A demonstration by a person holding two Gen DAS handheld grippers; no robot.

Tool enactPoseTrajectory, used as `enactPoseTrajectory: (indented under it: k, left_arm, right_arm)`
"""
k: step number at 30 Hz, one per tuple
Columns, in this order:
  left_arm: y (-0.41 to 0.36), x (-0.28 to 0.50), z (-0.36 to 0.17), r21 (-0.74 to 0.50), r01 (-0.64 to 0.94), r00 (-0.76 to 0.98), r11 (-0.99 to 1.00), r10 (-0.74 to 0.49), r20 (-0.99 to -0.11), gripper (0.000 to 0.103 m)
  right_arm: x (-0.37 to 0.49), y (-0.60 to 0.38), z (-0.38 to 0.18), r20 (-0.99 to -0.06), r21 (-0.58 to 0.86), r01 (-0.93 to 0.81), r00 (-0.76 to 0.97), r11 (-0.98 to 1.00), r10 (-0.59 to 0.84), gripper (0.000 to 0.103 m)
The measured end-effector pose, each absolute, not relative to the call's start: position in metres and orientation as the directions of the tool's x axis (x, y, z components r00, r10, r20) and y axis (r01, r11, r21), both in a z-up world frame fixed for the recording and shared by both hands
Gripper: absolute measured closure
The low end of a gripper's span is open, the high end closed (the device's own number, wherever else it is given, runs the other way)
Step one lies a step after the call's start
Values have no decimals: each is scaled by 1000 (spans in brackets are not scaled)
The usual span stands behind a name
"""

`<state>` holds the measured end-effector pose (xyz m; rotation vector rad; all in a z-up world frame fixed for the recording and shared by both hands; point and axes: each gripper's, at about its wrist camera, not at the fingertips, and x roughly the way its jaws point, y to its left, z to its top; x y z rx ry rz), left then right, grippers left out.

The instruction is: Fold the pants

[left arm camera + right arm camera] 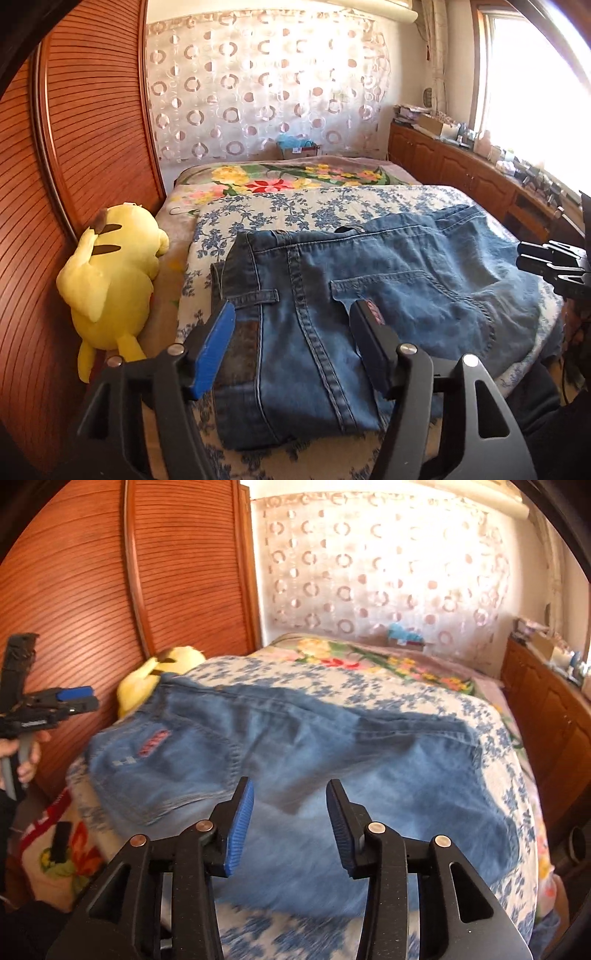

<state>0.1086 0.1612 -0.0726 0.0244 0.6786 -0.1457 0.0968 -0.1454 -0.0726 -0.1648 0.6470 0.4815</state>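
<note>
Blue denim pants lie folded over on the bed's blue-flowered cover, waistband toward the left and a back pocket facing up. My left gripper hovers over the waistband end, open, with nothing pressed between its blue pads. In the right wrist view the pants are blurred. My right gripper stands open above their near edge, holding nothing. The right gripper also shows at the right edge of the left wrist view. The left gripper, held by a hand, shows at the left of the right wrist view.
A yellow plush toy lies on the bed's left side against a slatted wooden door. A low wooden cabinet with cluttered items runs along the right under the window. A flowered blanket covers the far end of the bed.
</note>
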Motion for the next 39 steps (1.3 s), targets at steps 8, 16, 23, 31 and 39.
enactPoseTrajectory:
  k: [8, 16, 23, 31, 39]
  left_arm:
    - [167, 152, -80, -66, 156, 745, 986, -161, -647, 39]
    - [179, 198, -88, -53, 134, 734, 990, -135, -666, 39]
    - [187, 226, -100, -61, 108, 704, 992, -119, -700, 39]
    - [190, 240, -125, -76, 88, 629, 993, -115, -769, 39]
    - [180, 233, -128, -55, 127, 621, 990, -122, -774, 85]
  right_arm:
    - [132, -149, -103, -634, 2, -434, 696, 901, 337, 46]
    - [150, -151, -123, -670, 11, -411, 674, 911, 312, 46]
    - [150, -156, -126, -673, 48, -406, 662, 913, 330, 46]
    - [149, -154, -127, -671, 56, -407, 661, 912, 337, 46]
    - [146, -153, -129, -665, 42, -414, 668, 909, 335, 46]
